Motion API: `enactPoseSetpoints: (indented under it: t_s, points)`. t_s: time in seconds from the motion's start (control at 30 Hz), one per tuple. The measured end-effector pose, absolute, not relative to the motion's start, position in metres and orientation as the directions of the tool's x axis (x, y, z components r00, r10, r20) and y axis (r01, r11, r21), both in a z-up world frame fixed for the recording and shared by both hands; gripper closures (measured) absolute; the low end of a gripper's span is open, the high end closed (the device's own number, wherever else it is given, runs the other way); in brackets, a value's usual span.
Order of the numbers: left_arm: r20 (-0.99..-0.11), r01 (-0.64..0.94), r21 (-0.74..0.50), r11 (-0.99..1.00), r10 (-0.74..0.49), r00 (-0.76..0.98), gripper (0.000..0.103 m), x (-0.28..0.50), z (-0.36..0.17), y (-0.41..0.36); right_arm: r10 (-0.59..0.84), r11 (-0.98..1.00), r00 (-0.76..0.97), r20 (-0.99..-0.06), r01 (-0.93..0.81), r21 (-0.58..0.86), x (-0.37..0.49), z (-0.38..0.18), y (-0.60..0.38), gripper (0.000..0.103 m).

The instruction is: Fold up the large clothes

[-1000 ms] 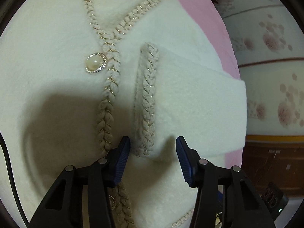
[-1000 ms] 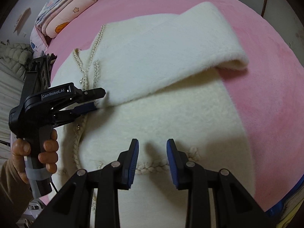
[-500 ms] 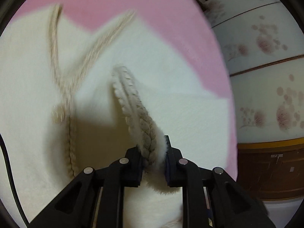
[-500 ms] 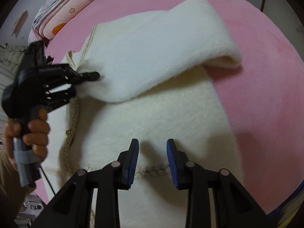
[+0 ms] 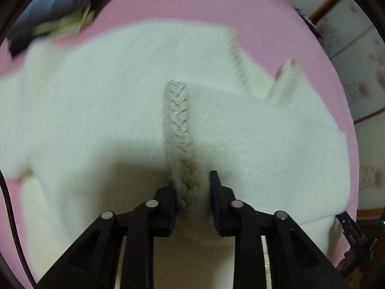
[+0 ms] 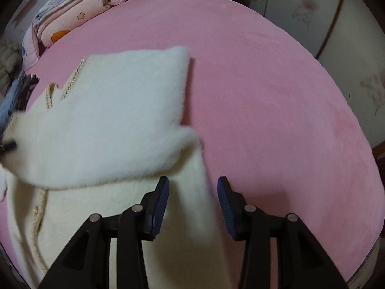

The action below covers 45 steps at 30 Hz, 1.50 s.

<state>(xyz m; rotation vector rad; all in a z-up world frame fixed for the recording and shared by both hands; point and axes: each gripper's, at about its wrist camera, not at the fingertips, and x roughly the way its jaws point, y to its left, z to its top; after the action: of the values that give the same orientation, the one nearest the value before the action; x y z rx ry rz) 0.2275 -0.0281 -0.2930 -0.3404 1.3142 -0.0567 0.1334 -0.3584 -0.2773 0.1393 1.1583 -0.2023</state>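
Cream fleece fills most of both wrist views: a fluffy white cardigan (image 5: pixel 101 110) with braided trim lies spread on a bed covered in a pink blanket (image 6: pixel 264 77). The left gripper (image 5: pixel 192 192) points steeply down at it, and the braided cuff (image 5: pixel 179 130) of a sleeve (image 5: pixel 259 149) runs up from between its jaws; the jaws pinch the cuff end, having just eased a little wider with the fabric still between them. From there the sleeve lies across the front of the garment, toward the braided neckline (image 5: pixel 237 57). In the right wrist view the same sleeve (image 6: pixel 103 130) stretches over the body of the cardigan, its far end drawn off to the left edge of the picture, where detail is blurred. The right gripper (image 6: pixel 192 204) hovers over the garment's side edge (image 6: pixel 204 192), its jaws spread apart and just opened further, closing on nothing. Folded pink bedding (image 6: pixel 69 21) with a cartoon print sits at the head of the bed, and a crumpled blue garment (image 5: pixel 60 2) lies on the blanket beyond the cardigan.
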Motion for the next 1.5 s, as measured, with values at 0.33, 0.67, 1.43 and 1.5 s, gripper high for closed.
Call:
enactPoseSetpoints:
  t_s: [0.33, 0.67, 1.43, 1.5]
  points:
    - [-0.941, -0.124, -0.089, 0.988, -0.042, 0.335, 0.065, 0.231, -0.280, -0.025, -0.169, 0.975, 0.326, -0.930, 0.197, -0.108, 0.155, -0.286, -0.350, 0.062]
    - [-0.863, -0.137, -0.169, 0.976, -0.079, 0.500, 0.020, 0.194, -0.207, -0.049, -0.007, 0.977, 0.401, -0.916, 0.197, 0.079, 0.143, -0.234, -0.326, 0.061]
    - [-0.921, -0.019, -0.151, 0.988, -0.134, 0.367, 0.007, 0.172, -0.154, -0.113, 0.151, 0.986, 0.335, -0.930, 0.022, 0.168, 0.177, -0.203, -0.300, 0.095]
    - [-0.915, 0.004, -0.174, 0.985, -0.163, 0.369, 0.003, 0.169, -0.132, -0.111, 0.206, 0.976, 0.337, -0.919, -0.001, 0.218, 0.166, -0.180, -0.289, 0.081]
